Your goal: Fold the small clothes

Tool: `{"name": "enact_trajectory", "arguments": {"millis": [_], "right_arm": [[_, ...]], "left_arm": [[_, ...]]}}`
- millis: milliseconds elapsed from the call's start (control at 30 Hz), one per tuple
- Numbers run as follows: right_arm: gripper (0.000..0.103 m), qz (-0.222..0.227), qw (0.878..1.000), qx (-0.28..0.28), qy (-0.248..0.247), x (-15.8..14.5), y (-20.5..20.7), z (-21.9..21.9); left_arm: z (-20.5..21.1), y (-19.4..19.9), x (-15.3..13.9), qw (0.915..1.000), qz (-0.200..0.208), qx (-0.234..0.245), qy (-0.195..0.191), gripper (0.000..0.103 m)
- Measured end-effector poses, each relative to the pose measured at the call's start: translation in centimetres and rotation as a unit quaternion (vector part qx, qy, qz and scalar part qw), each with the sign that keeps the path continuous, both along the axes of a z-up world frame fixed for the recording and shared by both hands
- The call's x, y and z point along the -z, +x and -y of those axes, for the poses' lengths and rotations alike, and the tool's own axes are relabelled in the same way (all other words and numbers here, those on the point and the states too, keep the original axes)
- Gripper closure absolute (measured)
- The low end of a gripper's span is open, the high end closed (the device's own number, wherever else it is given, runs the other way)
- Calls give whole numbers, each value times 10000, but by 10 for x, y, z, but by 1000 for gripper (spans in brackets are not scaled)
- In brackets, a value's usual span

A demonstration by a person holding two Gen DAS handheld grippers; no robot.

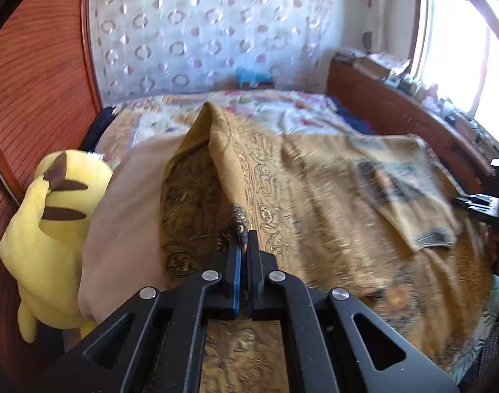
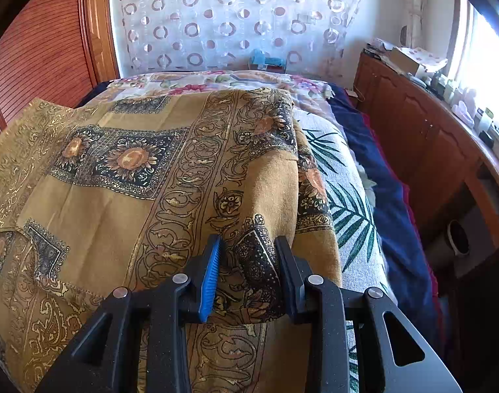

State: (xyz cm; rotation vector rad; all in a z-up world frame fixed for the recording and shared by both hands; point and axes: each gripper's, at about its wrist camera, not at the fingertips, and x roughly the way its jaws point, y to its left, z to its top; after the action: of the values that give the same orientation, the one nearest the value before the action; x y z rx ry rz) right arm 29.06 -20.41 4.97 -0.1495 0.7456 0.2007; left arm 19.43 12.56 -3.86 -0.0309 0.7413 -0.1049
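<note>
Now we pinch a corner of the cloth (image 1: 315, 180) between our left gripper's (image 1: 244, 245) closed jaws, lifting it in a ridge above the bed (image 1: 275, 111), while our right gripper (image 2: 249, 249) clamps a bunched fold of it.

Daylight floods in from the window (image 1: 452, 49) at my two o'clock, blown out to plain white glare in both views, and it leaves the golden cloth (image 2: 118, 177) evenly bright with soft shadow only in its folds. My left view is smeared with motion blur across the cloth and the dotted curtain (image 1: 200, 32), while my right view is crisp. Both pictures bulge like a fishbowl, with dark vignette in the corners and the wooden headboard (image 2: 46, 42) bent at ten o'clock.
</note>
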Motion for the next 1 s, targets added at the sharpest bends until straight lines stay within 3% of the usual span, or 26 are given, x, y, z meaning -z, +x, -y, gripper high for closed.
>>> {"name": "enact_trajectory", "arguments": {"millis": [200, 367, 733, 833, 1000], "right_arm": [[70, -5, 10000, -26, 50, 1, 0, 1], [98, 116, 9994, -248, 208, -7, -7, 1], [99, 1106, 9906, -621, 521, -75, -72, 14], [100, 1142, 9893, -647, 635, -77, -91, 26], [100, 983, 9908, -609, 709, -56, -123, 47]], "left_arm": [[14, -30, -11, 9991, 354, 92, -199, 100], [14, -50, -15, 9971, 577, 21, -497, 100], [-3, -99, -48, 9894, 1127, -23, -913, 100], [-10, -118, -42, 9899, 1070, -66, -931, 100], [-19, -141, -12, 9922, 717, -206, -1003, 100]]}}
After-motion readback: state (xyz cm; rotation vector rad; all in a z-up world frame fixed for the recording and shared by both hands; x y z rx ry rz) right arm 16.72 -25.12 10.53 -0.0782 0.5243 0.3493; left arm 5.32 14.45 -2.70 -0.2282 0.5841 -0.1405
